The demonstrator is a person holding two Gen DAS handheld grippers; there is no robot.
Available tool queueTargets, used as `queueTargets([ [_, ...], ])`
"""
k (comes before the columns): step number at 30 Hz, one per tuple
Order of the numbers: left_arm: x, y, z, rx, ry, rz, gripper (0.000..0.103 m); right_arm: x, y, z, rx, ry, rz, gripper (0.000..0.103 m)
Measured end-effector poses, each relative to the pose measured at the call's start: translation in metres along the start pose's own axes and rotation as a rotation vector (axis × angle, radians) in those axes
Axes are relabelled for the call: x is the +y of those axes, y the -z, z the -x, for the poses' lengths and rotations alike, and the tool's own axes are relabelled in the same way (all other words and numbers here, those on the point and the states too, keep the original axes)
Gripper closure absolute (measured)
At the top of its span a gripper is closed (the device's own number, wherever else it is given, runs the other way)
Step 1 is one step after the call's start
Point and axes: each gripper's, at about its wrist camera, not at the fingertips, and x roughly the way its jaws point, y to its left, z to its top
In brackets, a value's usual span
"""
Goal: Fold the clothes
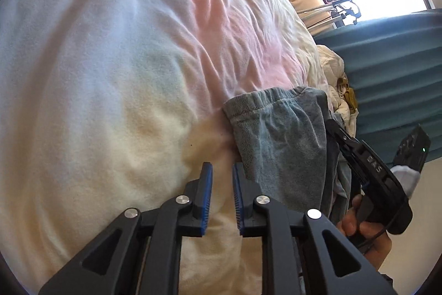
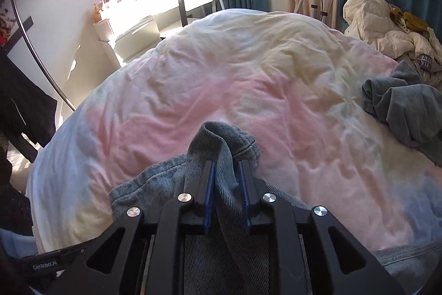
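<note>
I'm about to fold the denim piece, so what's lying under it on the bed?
The denim garment lies on a pink, yellow and pale-blue bedspread, which shows all around it. Whatever is directly beneath the denim is covered, so I can't tell.

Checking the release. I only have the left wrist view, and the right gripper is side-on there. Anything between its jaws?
Observer: Yes. A raised fold of the denim garment stands between the jaws of the right gripper. It looks loose, not pinched.
Operator: More laundry waiting on the bed?
Observer: A crumpled grey garment lies on the bedspread, off to the right in the right wrist view.
</note>
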Motion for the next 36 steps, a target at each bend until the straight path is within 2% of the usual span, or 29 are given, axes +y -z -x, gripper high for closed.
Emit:
queueTargets([
  [2, -0.008, -0.002, -0.012, 0.037, 0.023, -0.007, 0.074, -0.008, 0.015, 0.03, -0.012, 0.001, -0.006, 0.078],
  [4, -0.017, -0.002, -0.017, 0.034, 0.016, -0.035, 0.063, -0.015, 0.038, 0.058, -0.002, 0.029, -0.01, 0.075],
  [5, -0.021, -0.002, -0.018, 0.027, 0.015, -0.052, 0.06, -0.018, 0.049, 0.072, 0.002, 0.043, -0.013, 0.074],
  [10, -0.039, -0.009, -0.031, 0.027, 0.045, -0.102, 0.059, -0.03, 0.124, 0.13, 0.013, 0.052, -0.092, 0.073],
  [14, -0.05, -0.023, -0.036, 0.02, 0.057, -0.192, 0.059, -0.041, 0.161, 0.129, 0.06, 0.034, -0.189, 0.073],
  [16, -0.055, -0.032, -0.041, 0.021, 0.049, -0.224, 0.059, -0.044, 0.165, 0.125, 0.051, 0.02, -0.198, 0.073],
  [20, -0.063, -0.035, -0.037, -0.02, 0.083, -0.23, 0.073, -0.053, 0.162, 0.118, 0.034, 0.036, -0.206, 0.073],
  [22, -0.07, -0.033, -0.035, -0.038, 0.057, -0.267, 0.09, -0.062, 0.16, 0.113, 0.036, 0.025, -0.242, 0.073],
  [24, -0.074, -0.031, -0.028, -0.062, 0.053, -0.287, 0.098, -0.071, 0.159, 0.112, 0.026, 0.025, -0.272, 0.073],
  [28, -0.077, -0.029, -0.006, -0.105, 0.093, -0.257, 0.101, -0.087, 0.158, 0.114, -0.002, 0.048, -0.322, 0.073],
  [31, -0.072, -0.024, 0.016, -0.133, 0.142, -0.193, 0.101, -0.098, 0.156, 0.112, -0.002, 0.056, -0.36, 0.073],
  [33, -0.063, -0.013, 0.031, -0.143, 0.129, -0.151, 0.101, -0.101, 0.156, 0.103, 0.043, 0.04, -0.372, 0.073],
  [36, -0.044, 0.007, 0.048, -0.136, 0.054, -0.114, 0.101, -0.099, 0.163, 0.086, 0.134, 0.026, -0.382, 0.073],
])
